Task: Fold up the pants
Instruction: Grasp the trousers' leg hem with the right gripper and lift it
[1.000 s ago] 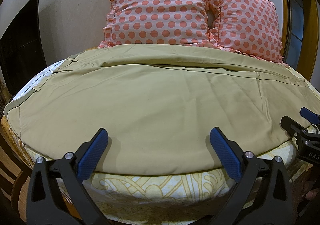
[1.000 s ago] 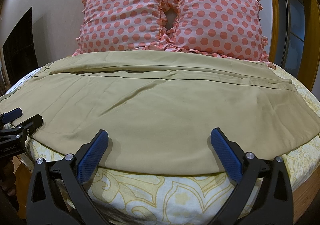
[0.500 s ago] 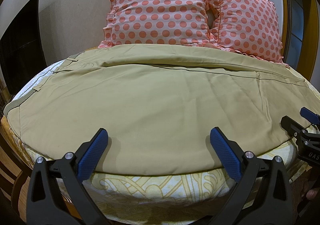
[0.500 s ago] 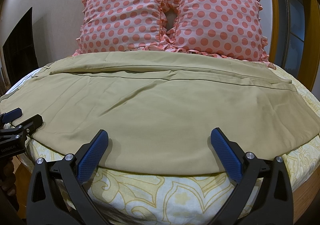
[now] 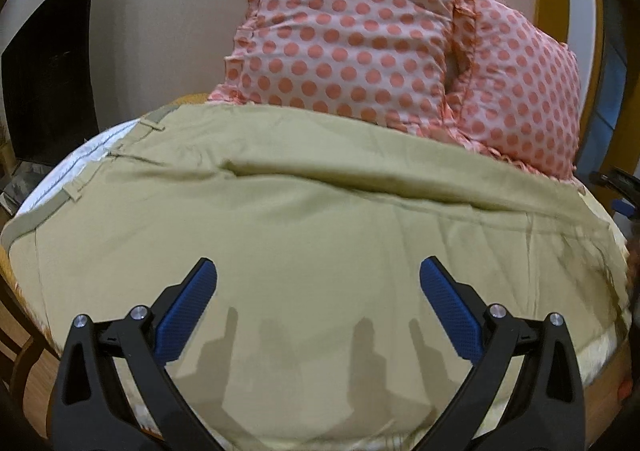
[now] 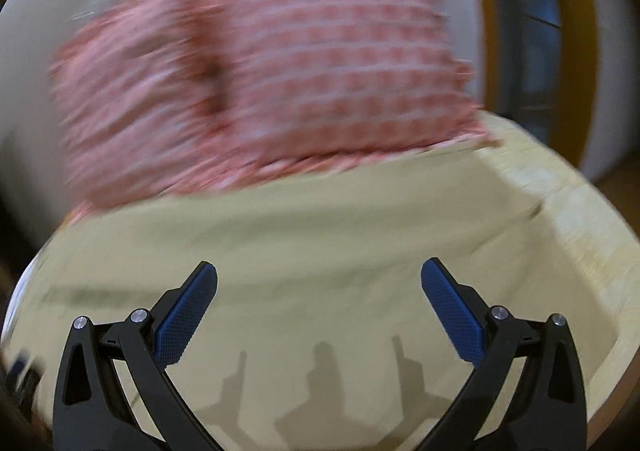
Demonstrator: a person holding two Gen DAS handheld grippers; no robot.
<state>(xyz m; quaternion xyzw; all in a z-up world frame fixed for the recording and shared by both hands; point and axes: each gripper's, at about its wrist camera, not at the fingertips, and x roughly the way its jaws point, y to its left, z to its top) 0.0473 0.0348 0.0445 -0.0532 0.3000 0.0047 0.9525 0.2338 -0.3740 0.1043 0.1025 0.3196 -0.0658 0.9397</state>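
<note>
Right wrist view is smeared with motion blur, so I can't make out seams or edges there. My right gripper (image 6: 318, 275) has its blue-padded fingers (image 6: 186, 315) spread wide, nothing between them, over the khaki pants (image 6: 320, 251). Shadows of the fingers fall on the cloth below. Behind, the polka-dot pillows (image 6: 320, 63) are only a pink streaky mass. At the right, pale yellow bedsheet (image 6: 580, 219) shows beside the pants; its pattern is unreadable.

Left wrist view is sharp. My left gripper (image 5: 318, 275) is also wide open, empty, over the pants (image 5: 320, 231), which lie spread flat across the bed and fill most of the frame. Only this view shows the waistband (image 5: 48, 211) at far left with belt loops and white inner lining, and a long fold ridge running across the cloth below the pillows (image 5: 340, 35). Two pillows, pink with coral dots and ruffled edges, lean against the wall; the pants' far edge covers their bottoms. A dark panel (image 5: 52, 67) stands at left, partly cut off. At the far right edge a bit of black and blue hardware (image 5: 622, 195) is cut off; can't tell what it is for sure. No readable writing or labels in either view.
</note>
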